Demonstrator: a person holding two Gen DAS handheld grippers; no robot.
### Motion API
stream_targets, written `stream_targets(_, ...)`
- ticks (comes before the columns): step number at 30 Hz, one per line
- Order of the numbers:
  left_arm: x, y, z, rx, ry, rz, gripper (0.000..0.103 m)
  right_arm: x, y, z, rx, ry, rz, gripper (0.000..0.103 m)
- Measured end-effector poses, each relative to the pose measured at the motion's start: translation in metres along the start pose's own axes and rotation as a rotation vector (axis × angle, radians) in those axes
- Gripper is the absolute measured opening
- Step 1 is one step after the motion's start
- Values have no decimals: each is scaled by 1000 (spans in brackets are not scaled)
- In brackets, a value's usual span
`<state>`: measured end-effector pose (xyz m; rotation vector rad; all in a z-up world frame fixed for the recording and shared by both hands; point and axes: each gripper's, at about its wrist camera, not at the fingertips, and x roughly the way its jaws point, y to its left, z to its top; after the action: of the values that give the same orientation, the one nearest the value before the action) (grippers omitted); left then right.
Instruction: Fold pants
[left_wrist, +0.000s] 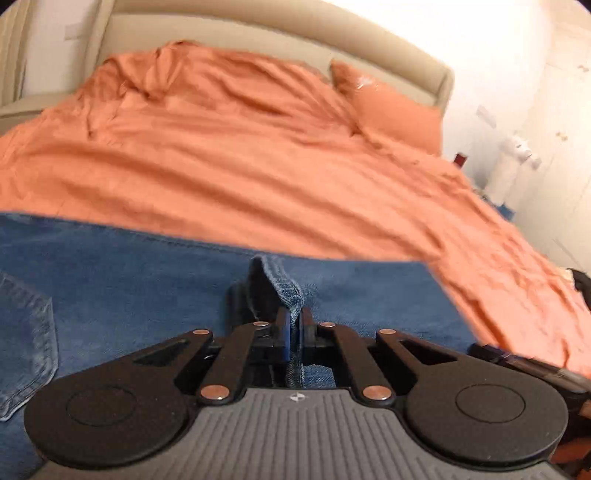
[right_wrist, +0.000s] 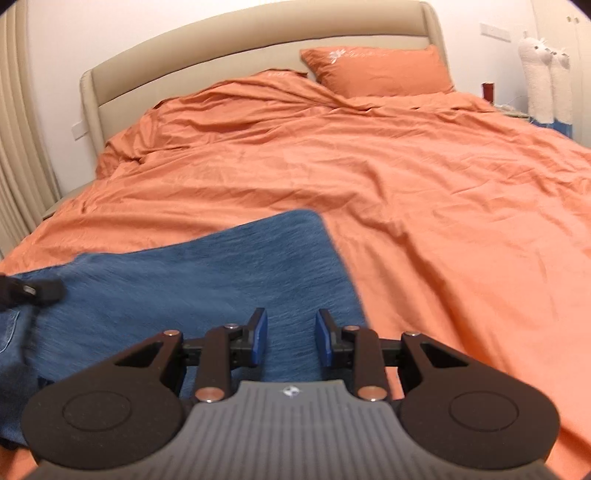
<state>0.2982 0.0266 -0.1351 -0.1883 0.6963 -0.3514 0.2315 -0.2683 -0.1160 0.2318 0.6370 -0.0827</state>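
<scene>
Bedroom conditions are being noted from the near edge outward: an orange duvet (right_wrist: 424, 184) is covering the bed and is serving as the work surface

Nearest, the left gripper (left_wrist: 294, 328) is being seen with its jaws together, clamped on a raised seam or hem of the jeans (left_wrist: 166, 288), a ridge of doubled denim standing up between the pads. In the right wrist view the right gripper (right_wrist: 291, 338) is being held with its jaws apart above the denim, nothing being pinched between the blue pads (right_wrist: 260, 334); whether they are touching the cloth cannot be told

The jeans are being found spread flat across the near part of the bed, a back pocket (left_wrist: 26, 339) showing at the left and a squared end (right_wrist: 314, 229) reaching toward the middle of the duvet

Handling is being judged as follows: the denim is soft but fairly heavy and thick, unlikely to slip, liable to sag and drag on the duvet when lifted. Hold is best being taken at stitched edges, hems or the waistband, where the cloth is doubled

No containers are being observed. Farther off, an orange pillow (right_wrist: 380, 70) is being seen leaning against the beige headboard (right_wrist: 258, 40), with white plush toys (right_wrist: 543, 81) standing beside the bed
</scene>
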Motion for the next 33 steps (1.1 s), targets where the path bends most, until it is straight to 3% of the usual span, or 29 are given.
stream_targets(5,40,14,-17,-20,141,22,5,7,-1,-2,-11,50,-25,26)
stream_targets(9,36,20,-15,-56,159,21,16,15,3,-7,-64,92,-34,30)
stream_targets(11,29,25,-11,-89,146,48,49,13,3,-5,-64,84,-28,33)
stream_targets(13,25,31,-9,-115,120,68,58,8,3,-4,-62,61,-30,33)
stream_targets(16,34,40,-10,-187,164,35,58,4,1,-3,-56,54,-41,34)
stream_targets(19,41,36,-12,-165,169,27,53,4,-1,-4,-40,58,-44,34)
stream_targets(20,41,33,-13,-151,169,29,47,4,-1,-4,-40,56,-47,34)
stream_targets(22,43,27,-14,-125,176,22,24,4,-1,-5,-41,53,-53,34)
stream_targets(24,36,20,-16,-91,131,55,8,3,-2,-4,-40,46,-60,34)
stream_targets(29,-5,1,5,-24,-40,36,7,-20,-12,3,-6,0,-63,34)
stream_targets(31,-1,0,6,6,-24,86,7,-31,-11,3,-26,-8,-62,25)
stream_targets(32,5,4,3,-3,3,103,7,-34,-9,1,-50,-6,-66,14)
stream_targets(33,13,9,0,-25,42,106,7,-36,-6,-1,-74,-3,-65,13)
